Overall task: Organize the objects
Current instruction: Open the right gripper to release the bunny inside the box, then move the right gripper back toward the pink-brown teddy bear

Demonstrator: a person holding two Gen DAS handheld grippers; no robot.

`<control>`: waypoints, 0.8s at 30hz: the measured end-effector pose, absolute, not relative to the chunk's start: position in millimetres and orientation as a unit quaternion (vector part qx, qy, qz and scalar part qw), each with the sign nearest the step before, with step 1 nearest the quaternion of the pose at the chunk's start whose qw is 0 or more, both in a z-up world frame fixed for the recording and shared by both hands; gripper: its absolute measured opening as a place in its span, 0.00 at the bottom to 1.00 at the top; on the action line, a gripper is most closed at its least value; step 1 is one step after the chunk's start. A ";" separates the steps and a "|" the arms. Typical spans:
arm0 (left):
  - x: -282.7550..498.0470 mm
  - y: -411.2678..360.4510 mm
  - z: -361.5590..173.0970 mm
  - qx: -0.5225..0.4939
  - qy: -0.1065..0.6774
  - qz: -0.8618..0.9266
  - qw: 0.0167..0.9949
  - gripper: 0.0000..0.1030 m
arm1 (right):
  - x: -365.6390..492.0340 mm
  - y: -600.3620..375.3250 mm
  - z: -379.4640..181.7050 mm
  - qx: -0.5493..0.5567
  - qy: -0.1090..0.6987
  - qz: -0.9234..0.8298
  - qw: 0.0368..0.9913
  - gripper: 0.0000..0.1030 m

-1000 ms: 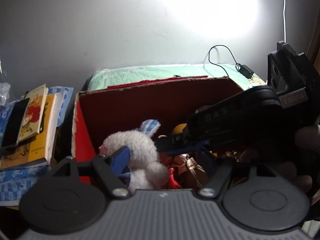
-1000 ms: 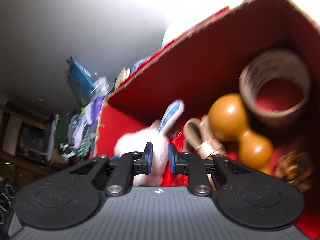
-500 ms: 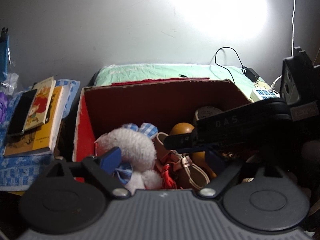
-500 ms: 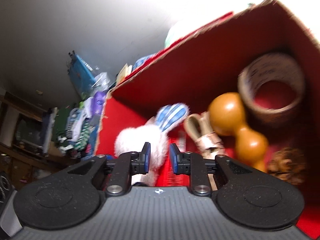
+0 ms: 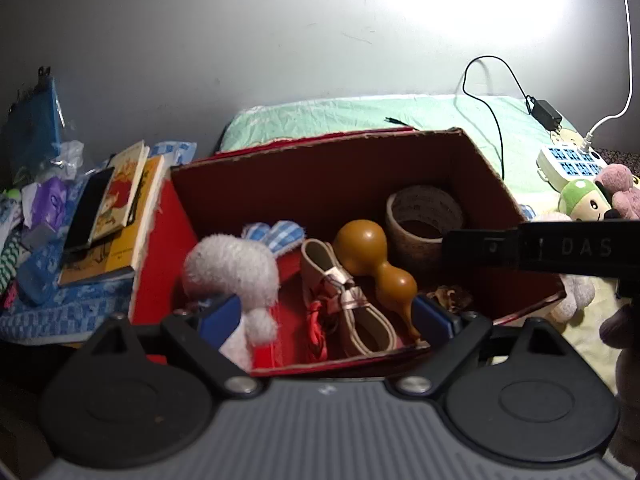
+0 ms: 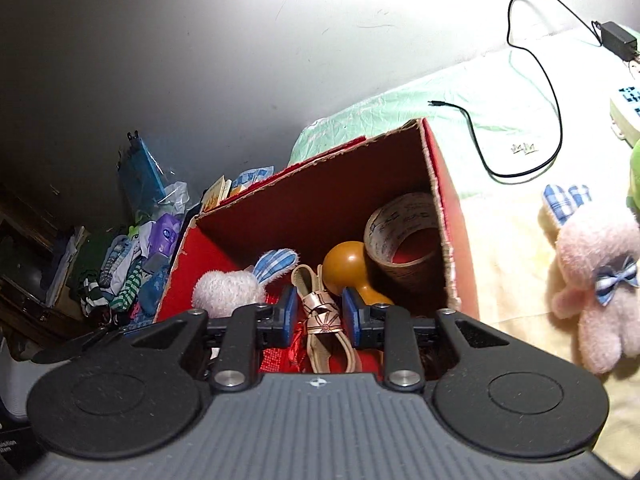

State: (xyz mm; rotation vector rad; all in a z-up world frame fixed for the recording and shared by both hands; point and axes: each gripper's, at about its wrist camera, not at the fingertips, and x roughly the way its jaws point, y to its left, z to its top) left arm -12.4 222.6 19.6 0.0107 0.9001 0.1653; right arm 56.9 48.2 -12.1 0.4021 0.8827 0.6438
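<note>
Closest to me, my left gripper [image 5: 326, 316] has its blue pads spread wide over the near edge of the red box [image 5: 486, 164]; its jaws have been opening over the last second and nothing is pinched between them. My right gripper [image 6: 319, 316] shows a narrow gap between its pads; its jaws have just been opening too, and I see the sandal through the gap but nothing pressed by either pad.

Inside the box, the white plush rabbit [image 5: 234, 268] lies at the left end, its blue checked ears [image 5: 276, 234] pointing toward the back wall. Just beside it, in the middle, lies a pale sandal [image 5: 344, 300] with something red [image 5: 316, 326] next to it that I cannot make out. A brown wooden gourd [image 5: 372, 256] lies touching the sandal's right side, and behind the gourd a roll of brown tape [image 5: 424, 216] sits in the far right corner.

To the right of the box, out on the bedding, a second pink plush rabbit [image 6: 596, 276] with a blue bow lies on its own. To the left, a stack of books [image 5: 116, 216] rests on a blue checked cloth [image 5: 60, 312].

Further back, a green sheet [image 5: 360, 114] runs to the wall, with a black cable [image 6: 536, 80] looping across it toward a charger [image 5: 546, 114] and a white power strip [image 5: 568, 162].
</note>
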 end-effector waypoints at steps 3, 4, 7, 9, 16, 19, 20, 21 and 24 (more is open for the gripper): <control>-18.0 204.8 24.1 0.008 0.437 0.090 0.895 0.89 | 53.1 33.4 -8.6 0.191 0.416 0.304 0.835 0.28; -19.2 198.3 25.2 0.010 0.439 0.094 0.893 0.89 | 52.2 28.0 -7.5 0.191 0.415 0.306 0.835 0.28; -21.7 178.1 26.2 0.015 0.449 0.102 0.887 0.90 | 48.2 12.8 -5.1 0.188 0.414 0.307 0.836 0.28; -23.8 165.3 26.1 0.019 0.452 0.103 0.886 0.90 | 44.6 1.9 -4.6 0.185 0.415 0.308 0.836 0.28; -29.4 114.8 22.1 0.047 0.455 0.100 0.884 0.92 | 38.8 -37.5 -10.3 0.180 0.419 0.296 0.840 0.28; -28.1 98.3 20.0 0.049 0.458 0.095 0.882 0.92 | 36.8 -55.0 -14.0 0.182 0.421 0.287 0.841 0.28; -27.6 92.2 18.9 0.050 0.460 0.093 0.882 0.92 | 36.2 -60.5 -15.2 0.181 0.422 0.283 0.842 0.28; -26.7 87.3 17.9 0.051 0.461 0.092 0.881 0.92 | 35.5 -65.5 -16.5 0.181 0.423 0.278 0.843 0.28; -23.6 69.5 13.3 0.055 0.468 0.087 0.878 0.92 | 32.7 -81.4 -19.8 0.176 0.425 0.264 0.848 0.28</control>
